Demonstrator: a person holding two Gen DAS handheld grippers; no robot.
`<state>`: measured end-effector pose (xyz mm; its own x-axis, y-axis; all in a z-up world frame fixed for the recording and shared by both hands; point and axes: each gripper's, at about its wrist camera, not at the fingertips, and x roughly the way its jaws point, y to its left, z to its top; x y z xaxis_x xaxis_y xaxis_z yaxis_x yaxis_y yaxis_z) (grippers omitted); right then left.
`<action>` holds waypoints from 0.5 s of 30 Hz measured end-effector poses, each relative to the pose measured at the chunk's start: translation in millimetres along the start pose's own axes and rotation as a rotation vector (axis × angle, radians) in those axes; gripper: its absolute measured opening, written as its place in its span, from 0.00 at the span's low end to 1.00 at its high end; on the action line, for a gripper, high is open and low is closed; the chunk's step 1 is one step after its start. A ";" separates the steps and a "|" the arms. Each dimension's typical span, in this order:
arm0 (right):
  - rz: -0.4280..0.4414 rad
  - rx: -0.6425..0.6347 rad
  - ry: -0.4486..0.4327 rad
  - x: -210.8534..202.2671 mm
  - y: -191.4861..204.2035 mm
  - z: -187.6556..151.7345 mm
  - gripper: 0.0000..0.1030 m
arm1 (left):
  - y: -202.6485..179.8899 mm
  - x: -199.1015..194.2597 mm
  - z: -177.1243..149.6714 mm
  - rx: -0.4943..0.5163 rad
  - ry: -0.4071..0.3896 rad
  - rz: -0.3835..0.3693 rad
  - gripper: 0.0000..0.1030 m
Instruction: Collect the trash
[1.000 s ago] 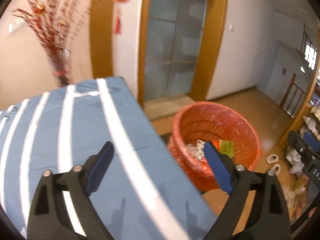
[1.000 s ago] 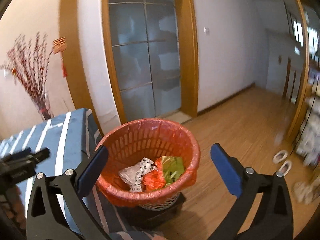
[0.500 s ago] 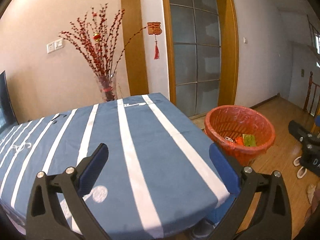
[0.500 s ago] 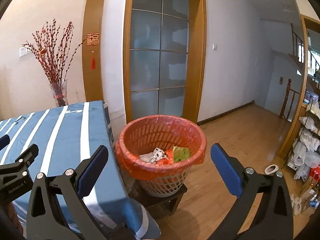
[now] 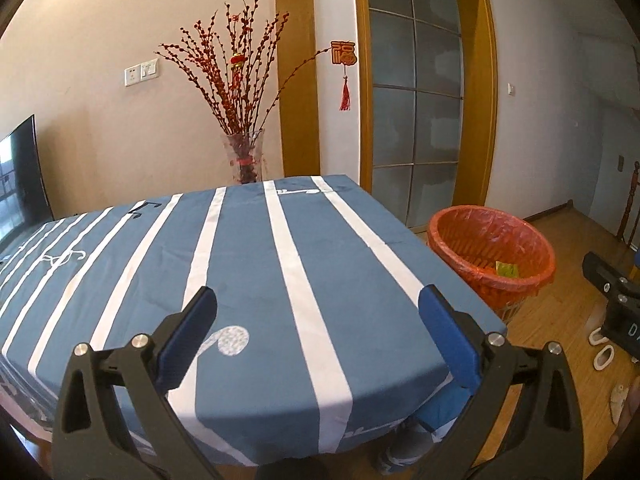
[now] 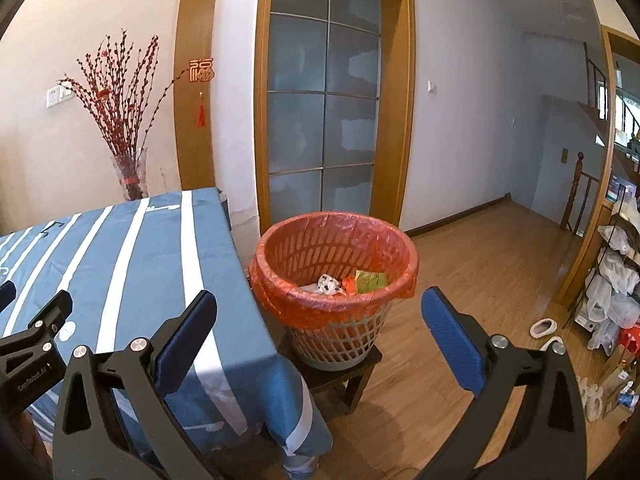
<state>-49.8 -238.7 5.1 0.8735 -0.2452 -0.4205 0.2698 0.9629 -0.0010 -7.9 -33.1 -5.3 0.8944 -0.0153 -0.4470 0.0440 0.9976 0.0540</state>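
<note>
Both the left gripper and right gripper gape empty; the orange-lined plastic basket sits at 12 o'clock, so I'd scan the blue striped tablecloth for leftovers.

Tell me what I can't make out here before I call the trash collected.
- Basket bottom: both views, its rim hides lower trash.
- Tablecloth near-left part: left wrist view, cut by the frame edge and left gripper.
- Floor under the table: both views, cloth hides it.

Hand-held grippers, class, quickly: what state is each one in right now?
Left hand-held gripper: open, holding nothing.
Right hand-held gripper: open, holding nothing.
</note>
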 end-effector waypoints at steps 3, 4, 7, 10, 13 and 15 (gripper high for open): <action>-0.007 -0.001 0.001 -3.2 0.1 -3.2 0.98 | 2.1 -2.8 -3.7 -0.006 0.002 0.006 0.96; -0.011 -0.003 0.000 -3.6 0.2 -3.8 0.98 | 3.1 -3.4 -4.7 -0.009 0.003 0.010 0.96; -0.022 -0.009 -0.001 -4.9 1.4 -6.6 0.98 | 5.5 -5.3 -6.7 -0.014 0.003 0.026 0.96; -0.024 -0.007 0.007 -3.9 1.4 -8.0 0.98 | 7.2 -7.3 -7.6 -0.018 -0.001 0.035 0.96; -0.023 -0.007 0.019 -3.0 1.7 -9.8 0.98 | 7.9 -8.1 -7.6 -0.018 -0.002 0.043 0.96; -0.019 -0.005 0.025 -2.7 1.6 -11.7 0.98 | 7.9 -8.2 -7.7 -0.018 -0.001 0.045 0.96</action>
<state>-56.5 -235.2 -4.4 0.8579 -0.2610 -0.4425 0.2843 0.9586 -0.0142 -18.3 -24.6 -8.1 0.8959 0.0300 -0.4433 -0.0049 0.9983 0.0578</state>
